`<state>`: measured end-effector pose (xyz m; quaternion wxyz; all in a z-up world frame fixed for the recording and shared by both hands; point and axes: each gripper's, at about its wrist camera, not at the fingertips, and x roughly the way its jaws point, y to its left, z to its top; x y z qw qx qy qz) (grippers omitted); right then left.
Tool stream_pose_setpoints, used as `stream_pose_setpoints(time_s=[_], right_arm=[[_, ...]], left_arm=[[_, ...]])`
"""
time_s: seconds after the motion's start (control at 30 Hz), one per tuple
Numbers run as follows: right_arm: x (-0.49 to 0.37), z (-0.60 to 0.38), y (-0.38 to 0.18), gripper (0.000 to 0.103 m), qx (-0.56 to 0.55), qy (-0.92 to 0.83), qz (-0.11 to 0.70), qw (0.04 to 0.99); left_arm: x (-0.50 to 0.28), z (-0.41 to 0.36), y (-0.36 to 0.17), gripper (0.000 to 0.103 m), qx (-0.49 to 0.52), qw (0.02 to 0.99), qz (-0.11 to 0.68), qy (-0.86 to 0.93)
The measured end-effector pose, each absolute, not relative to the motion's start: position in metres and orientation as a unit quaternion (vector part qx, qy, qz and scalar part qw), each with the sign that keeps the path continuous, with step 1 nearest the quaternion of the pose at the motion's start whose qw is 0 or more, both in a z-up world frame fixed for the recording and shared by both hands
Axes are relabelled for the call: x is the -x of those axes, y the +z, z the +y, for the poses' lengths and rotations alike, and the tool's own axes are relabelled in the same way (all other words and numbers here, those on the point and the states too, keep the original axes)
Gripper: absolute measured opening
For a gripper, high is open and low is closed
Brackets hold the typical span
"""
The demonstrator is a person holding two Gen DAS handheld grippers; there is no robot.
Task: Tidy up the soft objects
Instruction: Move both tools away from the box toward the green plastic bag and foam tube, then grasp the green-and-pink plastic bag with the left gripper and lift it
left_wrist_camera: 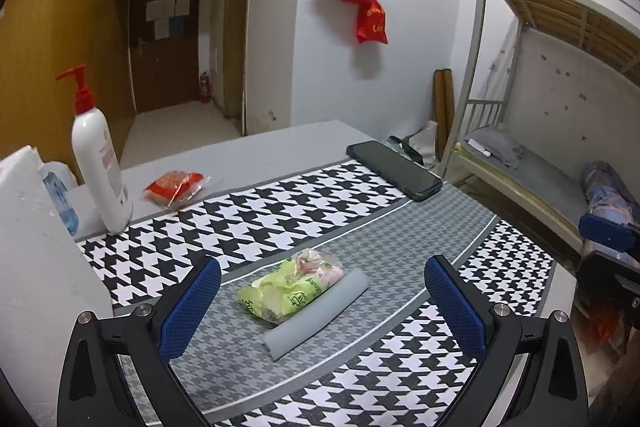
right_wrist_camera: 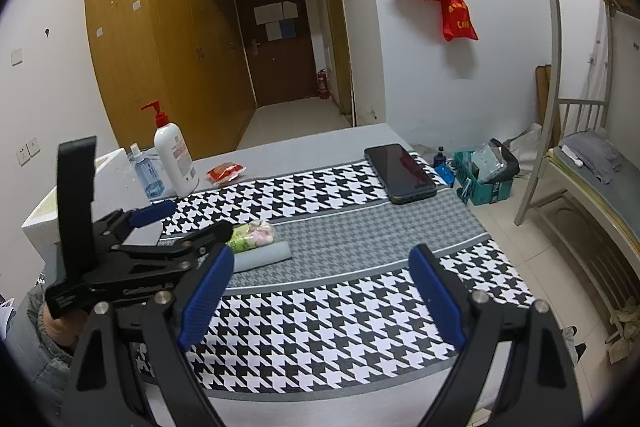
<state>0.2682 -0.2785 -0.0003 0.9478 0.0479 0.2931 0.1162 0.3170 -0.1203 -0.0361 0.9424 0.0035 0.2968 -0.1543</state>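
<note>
A clear bag of green and pink soft sweets (left_wrist_camera: 292,287) lies on the grey band of the houndstooth cloth (left_wrist_camera: 280,203), touching a grey rolled pad (left_wrist_camera: 316,313) at its near side. My left gripper (left_wrist_camera: 322,301) is open and empty, its blue pads (left_wrist_camera: 190,307) standing either side of the bag and roll, just short of them. In the right wrist view the bag (right_wrist_camera: 252,237) and roll (right_wrist_camera: 262,255) lie left of centre, with the left gripper (right_wrist_camera: 188,223) beside them. My right gripper (right_wrist_camera: 322,291) is open and empty over the near cloth.
A white pump bottle (left_wrist_camera: 102,163), a red snack packet (left_wrist_camera: 176,187) and a white foam box (left_wrist_camera: 36,247) stand at the left. A black phone (left_wrist_camera: 394,169) lies at the cloth's far right. A bunk bed (left_wrist_camera: 560,147) stands right of the table.
</note>
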Motion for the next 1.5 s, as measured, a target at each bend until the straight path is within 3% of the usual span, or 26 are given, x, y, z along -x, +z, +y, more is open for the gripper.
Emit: stream_pose_setpoints(time_s=[0.23, 0.37, 0.63, 0.7, 0.97, 1.03, 1.1, 1.2, 1.5], right_arm=[[-0.278, -0.279, -0.009, 0.092, -0.059, 0.116, 0.308, 0.942], [-0.28, -0.281, -0.013, 0.092, -0.063, 0.114, 0.313, 0.941], [-0.288, -0.27, -0.023, 0.092, -0.055, 0.127, 0.333, 0.933], [-0.29, -0.269, -0.026, 0.092, -0.054, 0.129, 0.339, 0.93], [-0.295, -0.261, -0.031, 0.092, -0.043, 0.14, 0.347, 0.926], [-0.296, -0.26, -0.032, 0.092, -0.042, 0.141, 0.349, 0.925], [-0.297, -0.257, -0.032, 0.092, -0.042, 0.144, 0.351, 0.924], [-0.296, -0.255, -0.031, 0.092, -0.039, 0.144, 0.351, 0.925], [-0.3, -0.254, -0.03, 0.092, -0.039, 0.132, 0.354, 0.925]], left_arm=[[-0.337, -0.109, -0.058, 0.101, 0.023, 0.938, 0.315, -0.142], [-0.348, -0.108, -0.071, 0.09, 0.002, 0.935, 0.331, -0.13], [-0.36, -0.086, -0.084, 0.083, 0.041, 0.923, 0.361, -0.127], [-0.363, -0.084, -0.086, 0.075, 0.048, 0.919, 0.37, -0.129], [-0.369, -0.087, -0.092, 0.07, 0.048, 0.906, 0.397, -0.14], [-0.369, -0.089, -0.094, 0.066, 0.048, 0.9, 0.405, -0.152], [-0.372, -0.092, -0.097, 0.052, 0.047, 0.895, 0.414, -0.162], [-0.368, -0.098, -0.1, 0.044, 0.041, 0.89, 0.419, -0.173], [-0.348, -0.11, -0.096, 0.037, 0.048, 0.877, 0.414, -0.24]])
